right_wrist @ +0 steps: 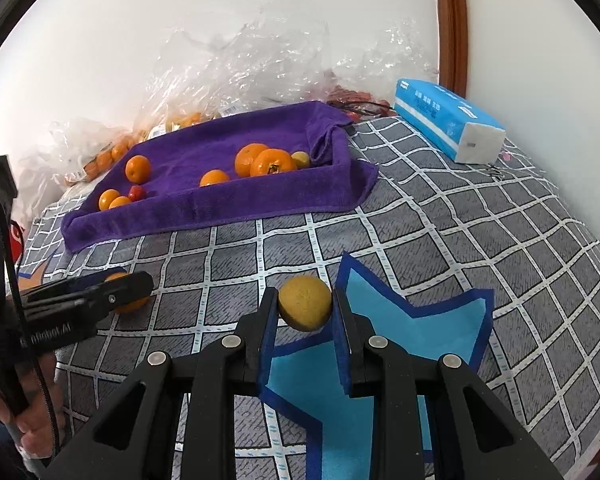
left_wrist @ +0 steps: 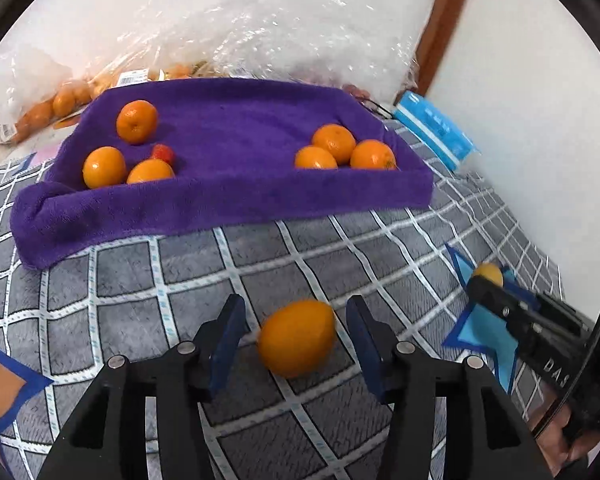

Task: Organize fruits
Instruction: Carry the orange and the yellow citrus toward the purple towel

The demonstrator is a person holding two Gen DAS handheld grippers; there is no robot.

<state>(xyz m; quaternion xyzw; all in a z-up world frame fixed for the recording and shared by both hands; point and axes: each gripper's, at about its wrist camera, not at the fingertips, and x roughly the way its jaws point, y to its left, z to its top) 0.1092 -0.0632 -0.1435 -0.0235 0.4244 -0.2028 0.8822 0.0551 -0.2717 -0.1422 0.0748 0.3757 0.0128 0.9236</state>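
Note:
My left gripper (left_wrist: 296,322) is open low over the checked grey cloth. A blurred orange (left_wrist: 298,338) lies between its blue pads (left_wrist: 229,338) with a gap on each side. In the right wrist view that gripper (right_wrist: 142,280) reaches in from the left, partly hiding the same orange (right_wrist: 131,305). My right gripper (right_wrist: 305,303) is shut on a small yellow fruit (right_wrist: 305,309), just above a blue star patch (right_wrist: 416,320). Beyond stands a purple towel-lined tray (left_wrist: 220,200) (right_wrist: 228,204) holding several oranges in left and right groups, plus a small red fruit (left_wrist: 164,153).
Crumpled clear plastic bags (left_wrist: 228,32) with more oranges lie behind the tray against the white wall. A blue tissue pack (right_wrist: 448,124) sits at the back right near a brown door frame (right_wrist: 450,20). A person's hand (right_wrist: 32,420) holds the left gripper's handle.

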